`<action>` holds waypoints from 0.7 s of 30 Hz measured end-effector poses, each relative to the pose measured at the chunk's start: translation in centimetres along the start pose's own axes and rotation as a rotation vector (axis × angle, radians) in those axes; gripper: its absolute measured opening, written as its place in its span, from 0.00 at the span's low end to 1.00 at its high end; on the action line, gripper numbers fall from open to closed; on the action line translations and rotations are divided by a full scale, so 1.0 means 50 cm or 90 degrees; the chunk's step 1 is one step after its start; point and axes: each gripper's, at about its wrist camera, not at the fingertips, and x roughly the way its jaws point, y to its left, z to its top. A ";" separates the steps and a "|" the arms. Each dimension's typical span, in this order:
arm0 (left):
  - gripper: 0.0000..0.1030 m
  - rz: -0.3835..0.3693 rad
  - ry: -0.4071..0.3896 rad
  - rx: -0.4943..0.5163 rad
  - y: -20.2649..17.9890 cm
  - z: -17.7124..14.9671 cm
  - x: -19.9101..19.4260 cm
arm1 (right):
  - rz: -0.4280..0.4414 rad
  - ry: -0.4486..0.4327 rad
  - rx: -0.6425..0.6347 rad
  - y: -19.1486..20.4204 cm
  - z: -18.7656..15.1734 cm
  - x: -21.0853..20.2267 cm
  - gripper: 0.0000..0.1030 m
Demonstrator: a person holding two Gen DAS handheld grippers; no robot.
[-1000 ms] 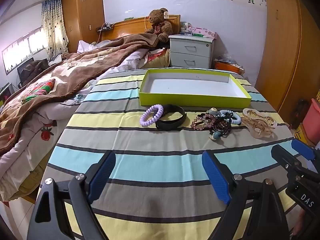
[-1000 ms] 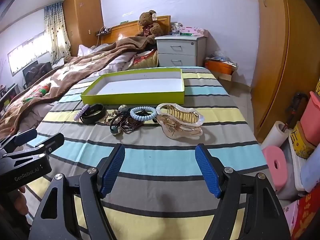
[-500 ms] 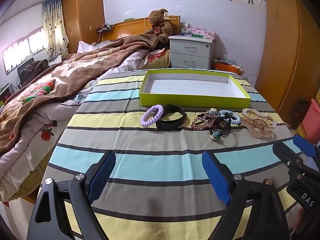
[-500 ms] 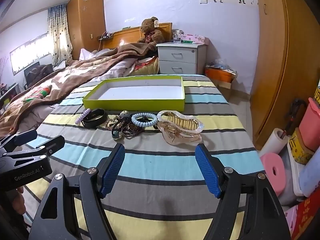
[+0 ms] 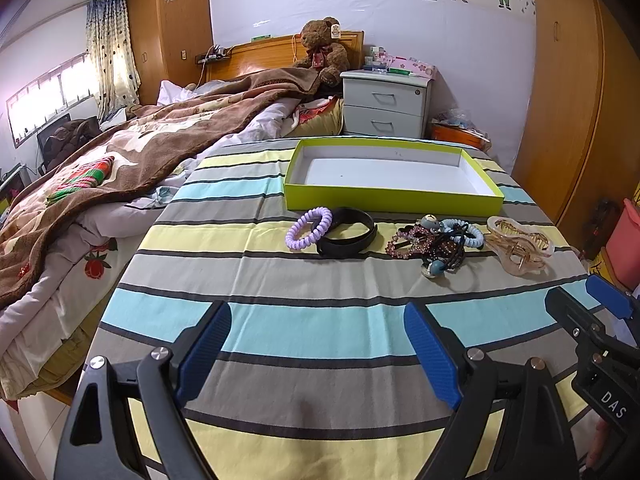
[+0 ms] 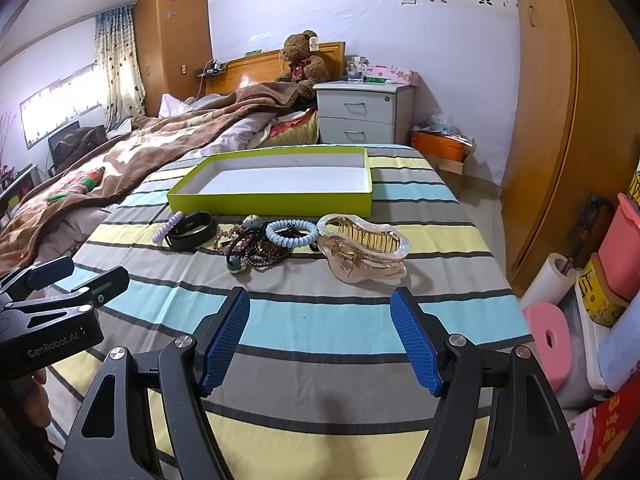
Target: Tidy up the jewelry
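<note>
I find both grippers hovering over the striped cloth [image 5: 304, 328], near edge, well short of the jewelry. Left gripper [image 5: 317, 352]: fingers spread wide, nothing between them. Right gripper [image 6: 320, 338]: likewise wide apart and empty.

The jewelry lies in a row just in front of the lime-green tray [image 6: 272, 200], none of it inside. From the left: a purple coil hair tie [image 5: 308, 228] touching a black band [image 5: 347, 233]; then a tangled heap of beaded pieces and hair ties [image 5: 430, 245] with a pale blue coil tie [image 6: 291, 233] resting on it; then a clear amber claw clip [image 6: 362, 252] at the right end — directly ahead of my right gripper. The tray's white floor is bare.
</note>
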 end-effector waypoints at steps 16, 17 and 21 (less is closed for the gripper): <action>0.87 0.002 0.000 0.000 -0.005 0.001 -0.002 | 0.002 0.002 0.000 0.001 -0.002 0.000 0.71; 0.87 0.002 0.000 0.000 -0.006 0.002 -0.002 | 0.002 0.002 -0.001 0.001 -0.002 0.000 0.71; 0.87 0.002 -0.001 -0.002 -0.002 0.001 -0.002 | 0.002 0.001 0.000 0.001 -0.002 0.000 0.71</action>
